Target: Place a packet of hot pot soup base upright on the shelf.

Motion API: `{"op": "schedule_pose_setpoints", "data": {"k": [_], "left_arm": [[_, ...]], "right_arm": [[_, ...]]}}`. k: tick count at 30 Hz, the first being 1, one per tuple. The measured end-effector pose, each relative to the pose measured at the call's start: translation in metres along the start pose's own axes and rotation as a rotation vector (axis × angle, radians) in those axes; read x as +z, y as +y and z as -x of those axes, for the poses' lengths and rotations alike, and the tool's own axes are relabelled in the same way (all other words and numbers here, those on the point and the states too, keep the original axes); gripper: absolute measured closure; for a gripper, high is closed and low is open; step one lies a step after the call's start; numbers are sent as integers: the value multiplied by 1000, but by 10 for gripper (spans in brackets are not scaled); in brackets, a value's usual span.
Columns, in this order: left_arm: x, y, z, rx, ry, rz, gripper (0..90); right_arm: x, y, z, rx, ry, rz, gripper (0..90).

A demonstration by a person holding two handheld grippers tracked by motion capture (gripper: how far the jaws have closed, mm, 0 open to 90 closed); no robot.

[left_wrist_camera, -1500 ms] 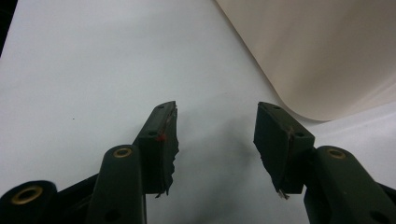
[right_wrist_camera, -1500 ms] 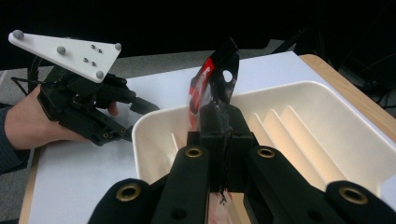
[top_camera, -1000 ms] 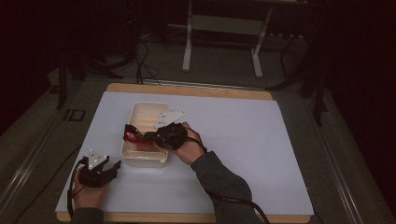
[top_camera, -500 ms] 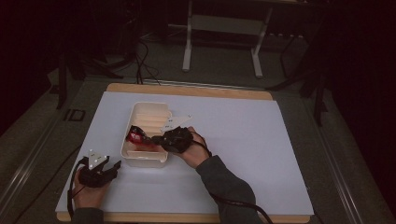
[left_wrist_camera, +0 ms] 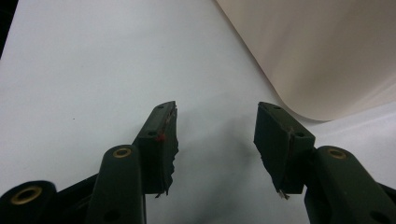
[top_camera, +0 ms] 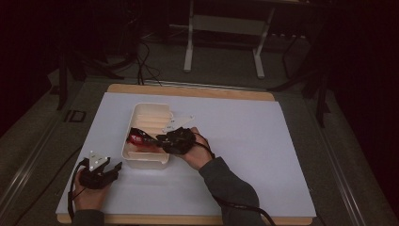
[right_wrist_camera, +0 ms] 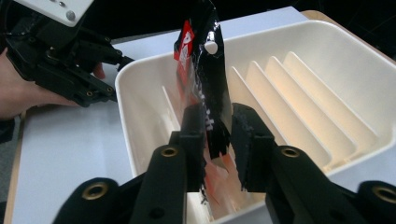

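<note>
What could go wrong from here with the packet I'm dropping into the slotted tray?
1. The right gripper has just been opening with the black and red packet between its jaws; the packet stands upright and may tip across the dividers instead of settling in its slot.
2. Pulling back, a pad might snag the packet's film and drag it out of the cream tray.
3. The left gripper sits open beside the tray, not steadying it, so a bump may slide it.

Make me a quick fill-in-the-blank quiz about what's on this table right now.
1. The black and red packet stands between the jaws of the ____ gripper.
2. The packet is inside the white ____.
3. The left gripper holds ____.
4. The left gripper's jaws stand ____.

Missing words: right; tray; nothing; open
</note>
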State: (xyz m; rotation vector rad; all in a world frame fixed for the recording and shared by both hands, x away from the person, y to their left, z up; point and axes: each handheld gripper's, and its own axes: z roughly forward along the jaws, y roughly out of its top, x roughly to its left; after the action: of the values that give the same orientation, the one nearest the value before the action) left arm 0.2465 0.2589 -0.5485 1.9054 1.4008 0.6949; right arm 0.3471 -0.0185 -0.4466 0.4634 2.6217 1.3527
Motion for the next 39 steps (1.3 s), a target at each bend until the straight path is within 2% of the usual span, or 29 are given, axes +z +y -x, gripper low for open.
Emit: {"op": "schedule_pose_setpoints", "data": {"k": [6,8,12,16,27,30,33,39], "left_arm": [[0,0,0,-1,1,0,486],[0,0,0,-1,3,0,483],[0,0,0,-1,4,0,483],[0,0,0,-3,6,0,480],[0,0,0,-12,9,5,474],[0,0,0,-11,9,6,474],[-1,0,0,-15,10,7,473],[-1,0,0,-15,13,7,472]], "right_arm": [[-7,2,-2,-22,-2,-19,643],[-13,3,-4,-41,-27,-34,594],[-18,4,-5,-42,-36,-39,567],[-27,5,-5,-34,-67,-54,534],[-55,-2,1,64,-151,-43,498],[-63,-9,5,109,-191,-8,496],[-71,-19,13,174,-229,14,493],[-83,-45,26,238,-289,17,492]]}}
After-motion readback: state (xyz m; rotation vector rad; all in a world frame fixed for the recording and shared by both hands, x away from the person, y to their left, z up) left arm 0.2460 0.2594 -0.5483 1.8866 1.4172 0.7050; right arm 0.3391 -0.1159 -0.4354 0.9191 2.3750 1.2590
